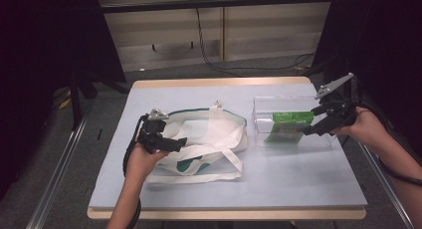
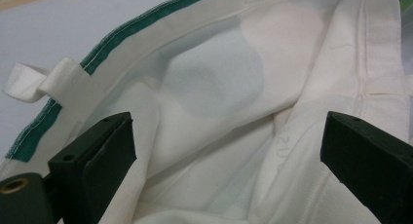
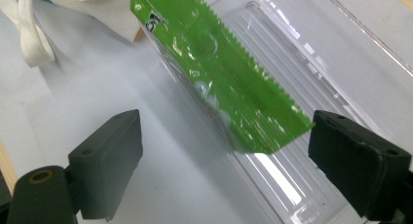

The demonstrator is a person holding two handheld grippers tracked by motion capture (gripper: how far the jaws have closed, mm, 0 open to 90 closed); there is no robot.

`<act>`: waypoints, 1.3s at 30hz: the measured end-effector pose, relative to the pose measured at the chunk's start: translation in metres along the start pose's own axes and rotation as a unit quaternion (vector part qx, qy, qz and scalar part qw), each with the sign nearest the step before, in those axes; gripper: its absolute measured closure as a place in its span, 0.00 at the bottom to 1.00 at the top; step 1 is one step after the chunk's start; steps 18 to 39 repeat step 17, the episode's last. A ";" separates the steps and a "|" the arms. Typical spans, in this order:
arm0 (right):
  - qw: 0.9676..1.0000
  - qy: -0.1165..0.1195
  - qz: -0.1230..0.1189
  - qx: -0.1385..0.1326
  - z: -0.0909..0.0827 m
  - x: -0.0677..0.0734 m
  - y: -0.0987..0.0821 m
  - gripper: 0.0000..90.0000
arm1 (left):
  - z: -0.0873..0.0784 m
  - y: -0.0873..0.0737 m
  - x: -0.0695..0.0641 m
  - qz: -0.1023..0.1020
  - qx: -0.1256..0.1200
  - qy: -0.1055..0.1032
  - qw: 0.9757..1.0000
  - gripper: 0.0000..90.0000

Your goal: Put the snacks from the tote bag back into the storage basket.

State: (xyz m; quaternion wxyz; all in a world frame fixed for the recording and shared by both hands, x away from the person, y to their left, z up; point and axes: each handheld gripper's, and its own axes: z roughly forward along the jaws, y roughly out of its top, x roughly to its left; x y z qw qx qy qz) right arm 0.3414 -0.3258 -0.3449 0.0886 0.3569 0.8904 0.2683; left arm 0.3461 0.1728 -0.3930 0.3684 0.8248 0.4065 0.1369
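A white cloth tote bag with green trim and long white straps lies on the table's left half. My left gripper sits at the bag's left side. In the left gripper view the bag's fabric runs between the wide-apart jaws of the left gripper, and the pads do not press on it. A green foil packet leans in a clear plastic box on the right. My right gripper is at the packet's right end. The right gripper is open, with the packet's serrated edge just ahead of the jaws.
A white packet lies in the clear box left of the green one. The pale blue tabletop has bare room along its front. The bag's strap lies left of the box. Cables hang behind the table.
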 end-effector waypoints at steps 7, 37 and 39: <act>1.000 -0.008 -0.005 -0.006 -0.004 0.007 -0.009 0.12 | 0.000 0.002 -0.002 0.005 0.001 -0.005 1.000 0.06; 1.000 -0.013 -0.003 -0.007 -0.003 0.013 -0.022 0.12 | 0.003 0.003 -0.004 0.006 0.000 -0.009 1.000 0.06; 1.000 -0.013 -0.003 -0.007 -0.003 0.013 -0.022 0.12 | 0.003 0.003 -0.004 0.006 0.000 -0.009 1.000 0.06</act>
